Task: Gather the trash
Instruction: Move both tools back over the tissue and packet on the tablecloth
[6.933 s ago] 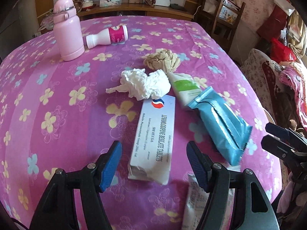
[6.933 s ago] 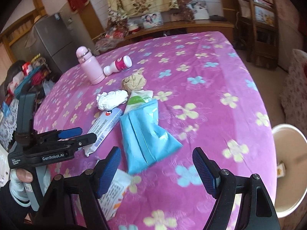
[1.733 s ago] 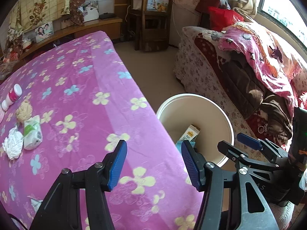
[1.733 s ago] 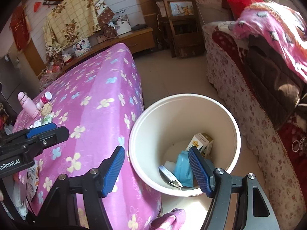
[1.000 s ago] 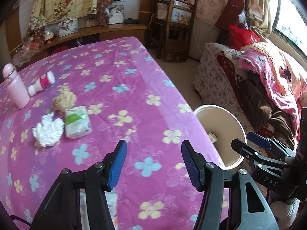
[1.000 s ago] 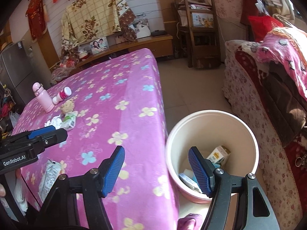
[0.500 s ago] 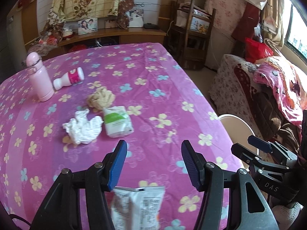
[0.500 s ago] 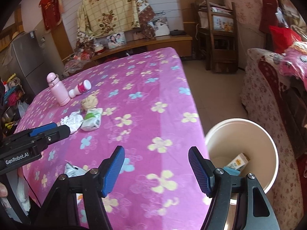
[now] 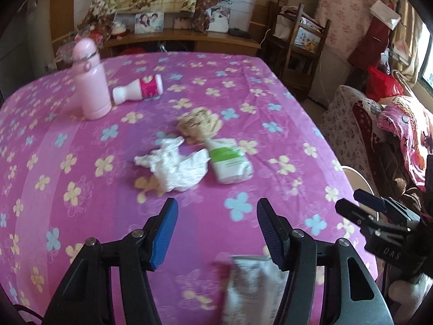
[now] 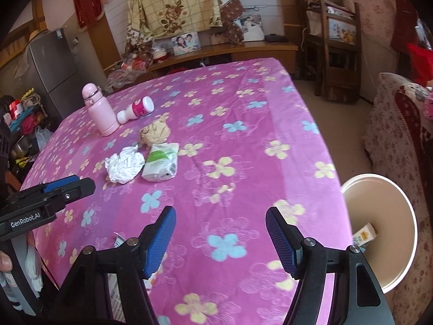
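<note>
Your left gripper [image 9: 216, 233] and right gripper [image 10: 220, 237] both hover with jaws spread, empty. Left to right on the counter [image 10: 243, 124]: pink flask [image 9: 90, 86], toppled bottle [image 9: 139, 89], white tissue wad [image 9: 176, 166], tan wad [image 9: 200, 124], green-labelled packet [image 9: 230, 161]. Bin [image 10: 379, 230] sits off the counter's right edge.

A table under a pink tablecloth [image 10: 243, 140] printed with yellow and blue flowers fills the room's middle. Behind it a low wooden sideboard [image 10: 243, 50] carries framed photographs [image 10: 186, 42], with a floral checked cloth [image 10: 176, 2] hung on the white panelled wall above. A grey refrigerator [image 10: 51, 67] stands at left (partly shadowed), a dark wooden shelf unit [image 10: 338, 54] at right, on a beige tiled floor [image 10: 335, 124].
</note>
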`<state>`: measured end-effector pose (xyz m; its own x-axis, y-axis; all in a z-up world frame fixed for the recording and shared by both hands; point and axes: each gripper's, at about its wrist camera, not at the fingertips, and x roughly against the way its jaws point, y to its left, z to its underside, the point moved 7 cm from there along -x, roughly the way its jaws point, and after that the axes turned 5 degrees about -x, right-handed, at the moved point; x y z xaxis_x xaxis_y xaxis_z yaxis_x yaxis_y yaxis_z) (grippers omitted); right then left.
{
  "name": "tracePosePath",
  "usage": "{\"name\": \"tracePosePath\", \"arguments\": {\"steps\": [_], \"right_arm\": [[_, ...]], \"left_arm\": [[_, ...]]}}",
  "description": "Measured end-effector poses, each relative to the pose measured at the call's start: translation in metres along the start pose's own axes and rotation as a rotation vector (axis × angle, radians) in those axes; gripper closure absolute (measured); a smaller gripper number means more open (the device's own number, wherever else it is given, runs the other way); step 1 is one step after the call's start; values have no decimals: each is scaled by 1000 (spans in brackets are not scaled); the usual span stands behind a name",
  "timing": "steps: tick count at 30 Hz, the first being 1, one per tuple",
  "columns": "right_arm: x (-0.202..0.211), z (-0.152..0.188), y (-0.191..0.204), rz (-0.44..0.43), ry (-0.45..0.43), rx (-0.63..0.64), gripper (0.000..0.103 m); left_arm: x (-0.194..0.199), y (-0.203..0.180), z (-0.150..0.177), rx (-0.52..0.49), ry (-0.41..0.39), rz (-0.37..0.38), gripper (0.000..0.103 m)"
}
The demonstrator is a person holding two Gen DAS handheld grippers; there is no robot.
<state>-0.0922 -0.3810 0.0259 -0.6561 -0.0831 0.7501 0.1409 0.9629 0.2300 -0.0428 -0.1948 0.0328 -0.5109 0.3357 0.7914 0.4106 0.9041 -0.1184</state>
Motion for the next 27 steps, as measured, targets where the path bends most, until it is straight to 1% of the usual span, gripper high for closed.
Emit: {"name": "tracePosePath", "arguments": {"steps": [2,5,9,15,20,22,23,24,25,27], "right_arm": [[-7,-1,5,-10,11,-3,31],[-19,-3,12,-29,30,-5,31],[-37,-8,24,-52,59,-5,31],[-54,-19,38,-56,72,26,31],[-69,-28,44,-68,78,39,31],[-76,-31,48,-76,86,44,31],[-79,-31,49,-76,89,48,31],[-82,-32,51,-77,92,54,31],[-86,-33,54,-80,96,61,31],[-92,-34,61,-91,104,72,31]], "left_arm": [[-2,15,3,4,10,-3,35],[-7,34,7,16,18,5,32],[-24,53,8,32,36,-2,31],[-58,60,-5,46,55,10,31],[-83,61,-24,75,45,-3,31],[-93,62,-27,87,53,1,31],[-98,63,-28,93,62,9,45],[-103,65,-27,97,79,8,70],[-106,68,-26,98,97,1,75],[-104,71,-25,100,85,13,80]]}}
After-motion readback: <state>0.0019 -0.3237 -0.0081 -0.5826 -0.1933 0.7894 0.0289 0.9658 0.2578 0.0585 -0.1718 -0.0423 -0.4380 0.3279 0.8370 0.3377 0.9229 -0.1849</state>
